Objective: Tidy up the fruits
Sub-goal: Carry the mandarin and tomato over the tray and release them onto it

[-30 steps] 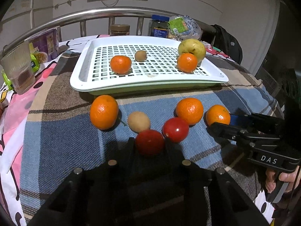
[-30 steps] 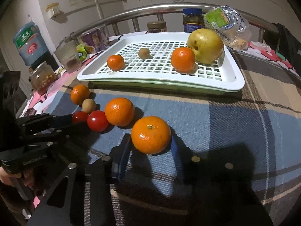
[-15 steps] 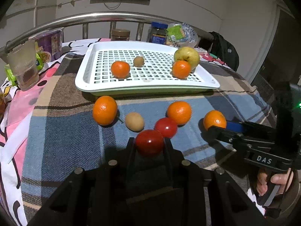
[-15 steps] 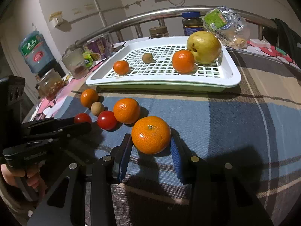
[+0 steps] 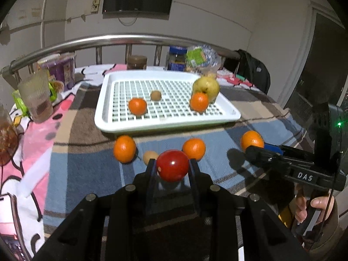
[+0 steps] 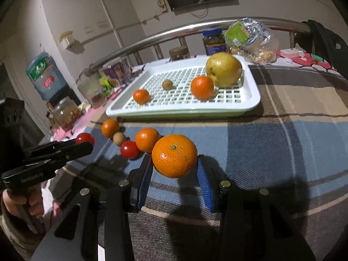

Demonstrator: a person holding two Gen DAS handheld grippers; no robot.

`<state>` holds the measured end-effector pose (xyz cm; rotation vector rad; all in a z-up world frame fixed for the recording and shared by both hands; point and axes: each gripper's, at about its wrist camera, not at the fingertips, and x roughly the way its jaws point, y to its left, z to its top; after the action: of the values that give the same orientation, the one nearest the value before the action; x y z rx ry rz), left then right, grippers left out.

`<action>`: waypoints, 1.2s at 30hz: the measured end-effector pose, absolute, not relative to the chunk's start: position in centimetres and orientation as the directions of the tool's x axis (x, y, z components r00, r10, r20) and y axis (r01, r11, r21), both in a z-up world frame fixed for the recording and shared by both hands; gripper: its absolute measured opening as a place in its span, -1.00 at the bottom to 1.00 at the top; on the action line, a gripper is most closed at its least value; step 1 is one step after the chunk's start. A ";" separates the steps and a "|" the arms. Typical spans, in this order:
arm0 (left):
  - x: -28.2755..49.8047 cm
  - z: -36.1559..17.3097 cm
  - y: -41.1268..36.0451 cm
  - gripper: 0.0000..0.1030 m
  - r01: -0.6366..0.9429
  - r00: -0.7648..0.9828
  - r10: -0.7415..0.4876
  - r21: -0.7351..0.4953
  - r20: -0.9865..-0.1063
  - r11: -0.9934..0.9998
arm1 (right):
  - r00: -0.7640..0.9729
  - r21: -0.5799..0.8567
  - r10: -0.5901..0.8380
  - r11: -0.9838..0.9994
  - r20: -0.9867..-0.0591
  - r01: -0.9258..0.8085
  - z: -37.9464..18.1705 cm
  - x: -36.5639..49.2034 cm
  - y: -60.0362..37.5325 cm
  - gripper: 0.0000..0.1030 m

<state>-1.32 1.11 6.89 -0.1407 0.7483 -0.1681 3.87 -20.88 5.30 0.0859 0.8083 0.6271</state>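
My left gripper (image 5: 172,168) is shut on a red tomato (image 5: 172,168) and holds it above the plaid cloth. My right gripper (image 6: 174,169) is shut on an orange (image 6: 174,155), lifted off the cloth. The white slotted tray (image 5: 169,122) holds two oranges (image 5: 137,106), a small kiwi (image 5: 155,95) and a yellow pear (image 5: 206,86). On the cloth lie two oranges (image 5: 124,148), a brown kiwi (image 5: 149,156) and, in the right wrist view, a second tomato (image 6: 129,149).
A glass cup (image 5: 35,100), a purple tub (image 5: 58,69), jars (image 5: 136,62) and a snack bag (image 5: 202,57) stand along the steel rail (image 5: 130,40) behind the tray. A water bottle (image 6: 44,75) stands at far left in the right wrist view.
Both grippers have risen from the cloth, the left carrying the tomato and the right carrying the orange. The fruit left on the cloth has not moved.
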 end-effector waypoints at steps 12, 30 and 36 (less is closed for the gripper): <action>1.0 12.6 0.9 -0.39 0.131 0.811 -0.205 -0.172 -0.548 0.976 | 0.637 0.277 0.569 0.818 -0.520 -0.504 13.3 5.2 -23.5 -0.23; 9.3 17.4 2.1 -0.39 0.118 0.842 -0.177 -0.146 -0.510 0.982 | 0.663 0.230 0.563 0.820 -0.494 -0.525 19.8 12.8 -20.5 -0.23; 13.6 15.0 3.5 -0.39 0.072 0.788 -0.132 -0.123 -0.602 0.990 | 0.627 0.197 0.528 0.831 -0.573 -0.520 18.1 16.6 -17.5 -0.23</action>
<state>13.61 3.51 14.96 -0.0956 0.6548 -0.1101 16.64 -17.47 18.09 0.0134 0.6613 0.6007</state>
